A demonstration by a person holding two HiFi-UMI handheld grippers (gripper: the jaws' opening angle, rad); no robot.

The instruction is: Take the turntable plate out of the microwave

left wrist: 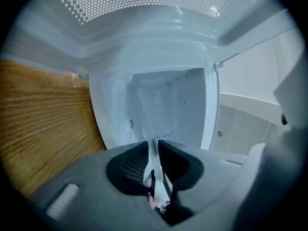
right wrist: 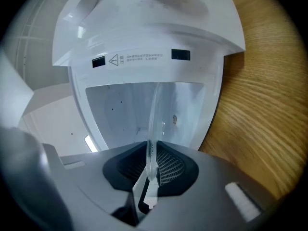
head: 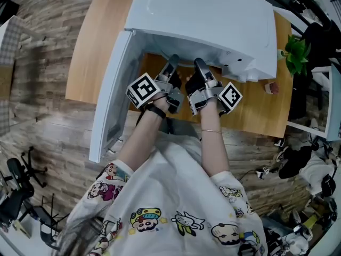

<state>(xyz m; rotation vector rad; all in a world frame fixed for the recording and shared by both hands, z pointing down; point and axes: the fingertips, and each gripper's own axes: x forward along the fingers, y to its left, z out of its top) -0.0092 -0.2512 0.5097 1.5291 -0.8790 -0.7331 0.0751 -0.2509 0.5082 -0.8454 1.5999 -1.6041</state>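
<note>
Left gripper [left wrist: 153, 150] and right gripper [right wrist: 151, 153] are each closed, jaws narrowly apart, on the glass plate. Across the head view's upper half a table [head: 96, 47] is seen, with the microwave [head: 213, 15] set on it and the door [head: 109, 95] swung open at left. The plate [right wrist: 155, 109] is held partly inside the cavity at centre.

A warning triangle [right wrist: 113, 59] beside print too small to read stands on the front frame of the microwave [right wrist: 144, 37]; square coded markers stand on the cube [head: 143, 89] of the left gripper [head: 172, 63] and the cube [head: 230, 96] of the right gripper [head: 199, 64].
</note>
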